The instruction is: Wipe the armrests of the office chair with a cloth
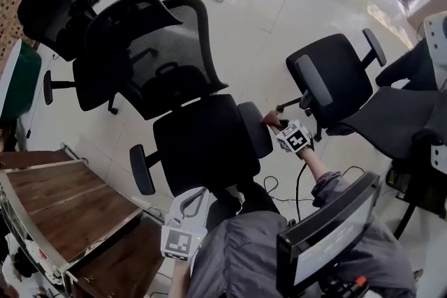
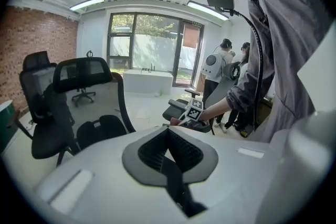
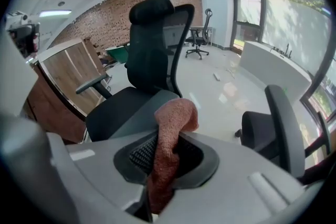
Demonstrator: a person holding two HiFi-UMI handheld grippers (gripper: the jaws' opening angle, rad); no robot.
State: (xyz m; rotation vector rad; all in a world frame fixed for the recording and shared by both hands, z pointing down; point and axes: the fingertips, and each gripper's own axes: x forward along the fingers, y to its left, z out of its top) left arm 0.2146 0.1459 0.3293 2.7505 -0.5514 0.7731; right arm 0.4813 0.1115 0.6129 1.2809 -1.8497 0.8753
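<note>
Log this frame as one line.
step: armrest wipe | right gripper: shut on cloth, at office chair armrest | left gripper: shut, empty, held low near the body

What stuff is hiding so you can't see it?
- Head view: the right gripper covers whether the cloth touches the armrest.
- Right gripper view: the cloth's lower end disappears between the jaws.
- Head view: the seat hides what's under that chair.

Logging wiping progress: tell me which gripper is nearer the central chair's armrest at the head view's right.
Right. The right gripper, shut on the cloth, is at the near end of that armrest. The left gripper is apart from it, by the front edge of the seat.
</note>
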